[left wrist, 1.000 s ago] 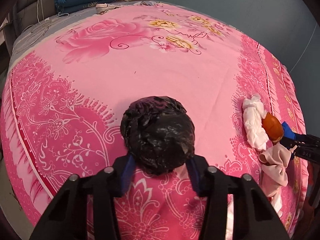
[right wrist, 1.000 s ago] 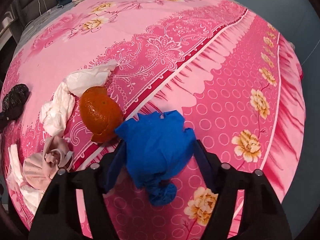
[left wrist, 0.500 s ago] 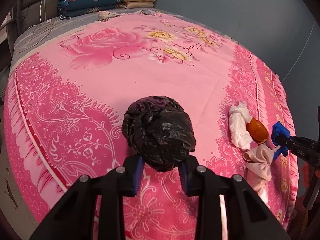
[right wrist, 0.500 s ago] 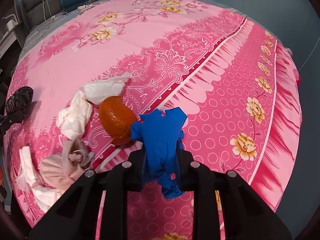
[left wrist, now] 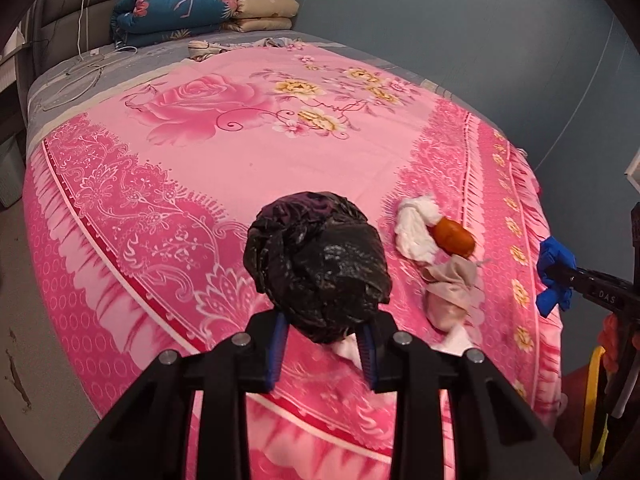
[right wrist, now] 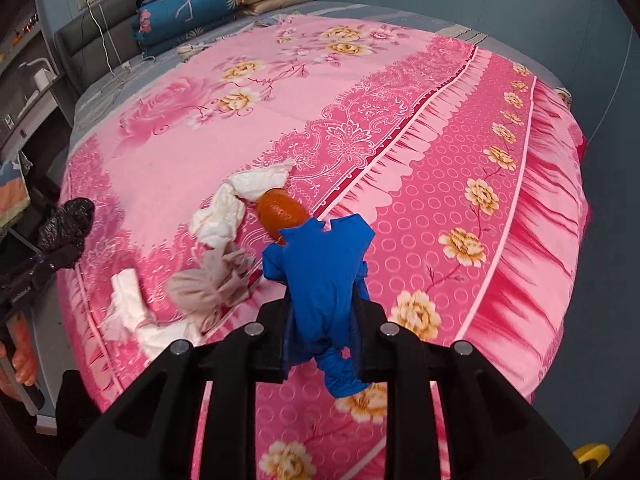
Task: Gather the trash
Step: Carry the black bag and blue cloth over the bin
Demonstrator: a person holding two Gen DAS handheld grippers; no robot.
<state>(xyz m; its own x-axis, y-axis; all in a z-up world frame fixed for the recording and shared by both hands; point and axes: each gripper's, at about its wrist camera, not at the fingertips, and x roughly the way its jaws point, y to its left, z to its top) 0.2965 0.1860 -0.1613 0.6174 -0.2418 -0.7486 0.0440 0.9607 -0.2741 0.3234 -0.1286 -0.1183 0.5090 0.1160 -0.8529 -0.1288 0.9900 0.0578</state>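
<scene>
Floral pink bedspread [left wrist: 224, 168] beneath left claw [left wrist: 323, 346] clenching crinkled black bag [left wrist: 320, 268], right claw [right wrist: 323, 344] clenching limp blue wad [right wrist: 326, 276].

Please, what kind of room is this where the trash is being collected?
Most likely a bedroom. A wide bed is covered by a pink floral bedspread, folded quilts are stacked at its far end against a padded grey headboard, and a shelf stands beside the bed.

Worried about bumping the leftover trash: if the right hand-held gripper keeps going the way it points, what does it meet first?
Probably the orange peel just beyond the blue bag it holds, though depth is unclear.
</scene>
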